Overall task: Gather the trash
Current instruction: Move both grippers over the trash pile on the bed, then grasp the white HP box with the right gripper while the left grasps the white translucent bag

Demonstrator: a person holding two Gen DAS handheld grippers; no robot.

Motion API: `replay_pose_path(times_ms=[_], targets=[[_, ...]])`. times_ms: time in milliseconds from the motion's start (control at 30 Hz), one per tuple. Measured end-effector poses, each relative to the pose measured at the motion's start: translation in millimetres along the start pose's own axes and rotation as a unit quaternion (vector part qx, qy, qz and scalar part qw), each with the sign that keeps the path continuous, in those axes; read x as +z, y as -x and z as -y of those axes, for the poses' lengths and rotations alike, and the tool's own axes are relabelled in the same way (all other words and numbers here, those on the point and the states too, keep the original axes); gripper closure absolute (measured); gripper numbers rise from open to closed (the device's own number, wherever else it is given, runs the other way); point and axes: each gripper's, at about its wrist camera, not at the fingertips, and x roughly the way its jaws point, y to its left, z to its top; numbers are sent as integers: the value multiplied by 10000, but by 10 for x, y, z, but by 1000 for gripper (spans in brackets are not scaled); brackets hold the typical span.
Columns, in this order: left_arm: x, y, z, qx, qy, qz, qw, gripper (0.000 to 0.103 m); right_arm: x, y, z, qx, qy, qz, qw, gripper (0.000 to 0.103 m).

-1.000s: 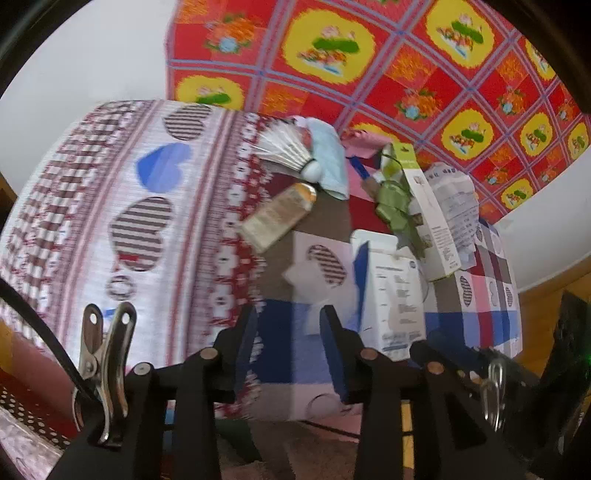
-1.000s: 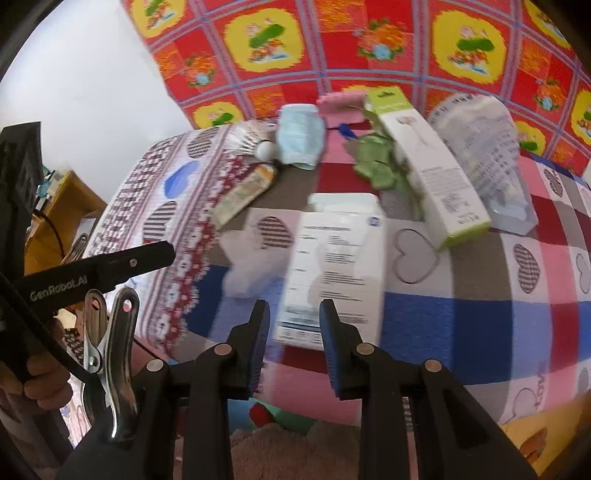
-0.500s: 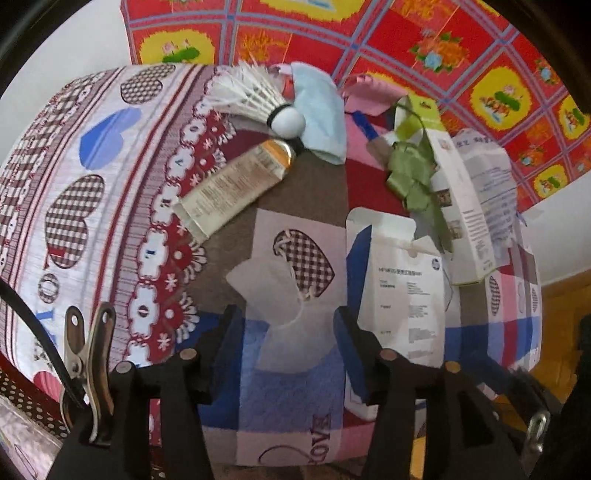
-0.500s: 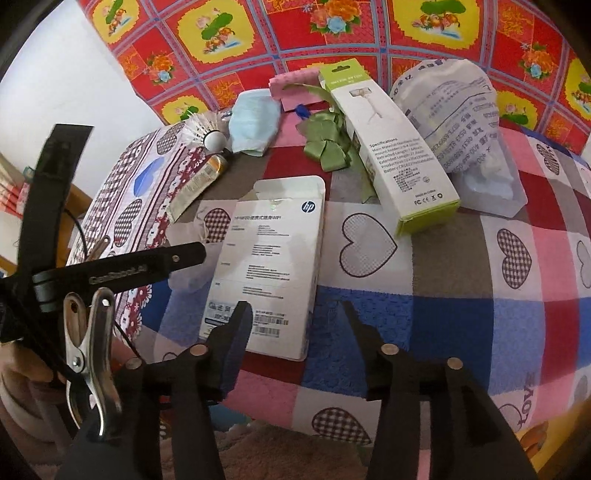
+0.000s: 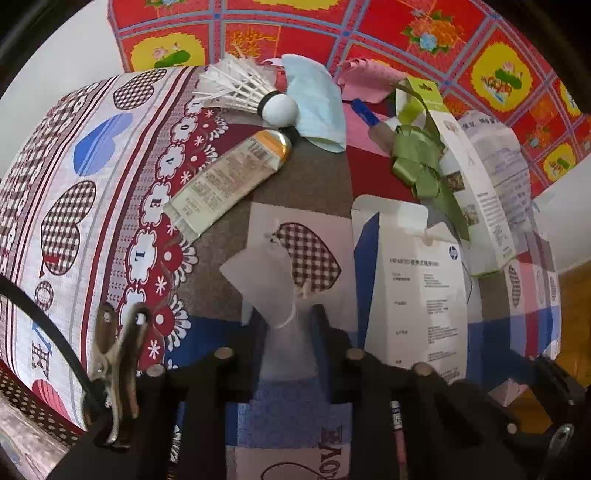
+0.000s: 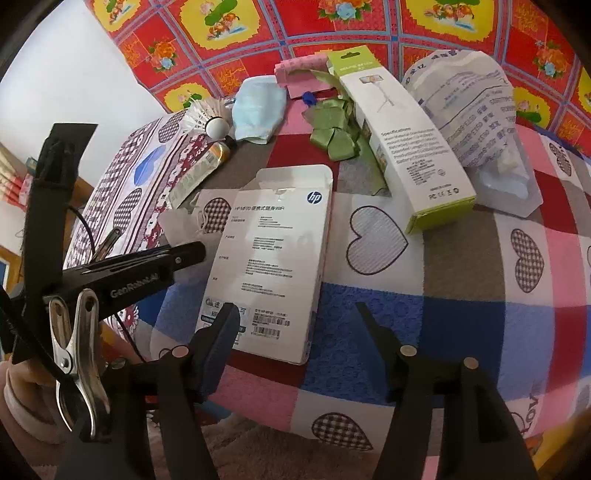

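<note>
Both grippers point steeply down beside the white box [image 6: 273, 254]. The left gripper [image 5: 286, 332] has just closed on a clear wrapper [image 5: 273, 291]; the right gripper [image 6: 295, 325], jaws just widening, straddles the box's near edge, partly hiding it.

A patchwork heart-print cloth [image 6: 461, 314] covers the table up to its edges; a red floral-patterned sheet [image 6: 369, 22] hangs beyond the far edge.

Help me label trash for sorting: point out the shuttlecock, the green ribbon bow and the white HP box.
shuttlecock [image 5: 282, 108], left wrist view, on its white cork head.
green ribbon bow [image 5: 415, 155], left wrist view, on the knot of loops.
white HP box [image 6: 273, 258], right wrist view, on its printed face.
</note>
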Motion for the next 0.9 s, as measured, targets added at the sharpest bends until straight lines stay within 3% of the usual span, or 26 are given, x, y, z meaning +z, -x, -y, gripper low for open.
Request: replay_pose_path(times_ms=[300,467,567,733,800,833,867,900], targets=[[-84,419,-388,23,319,321,9990,91,121,-210,-213,-87,-11,-140,9999,35],[-157,653,-685,-2,587,487,9971,91,214,-388,-325,-261,3,-213,9994,18],[-174,713,-803,-13,704,537,9961,91,235,-473,-419,-261,94,-274,9992,18],[-246,842,-982,-10,808,659,9945,91,222,-642,-624,-648,440,-463,9959,18],[-272,890,-1045,-6,831,701,9941,91,202,-664,-697,-743,604,-463,9943,23],[-289,917,-1085,5,850,726,9937,91,197,-660,-716,-822,632,-431,9937,37],[-305,939,-1118,8,872,745,9934,91,192,-644,-745,-905,675,-359,9930,61],[-318,954,-1147,4,895,761,9931,91,195,-632,-772,-930,712,-317,9926,70]])
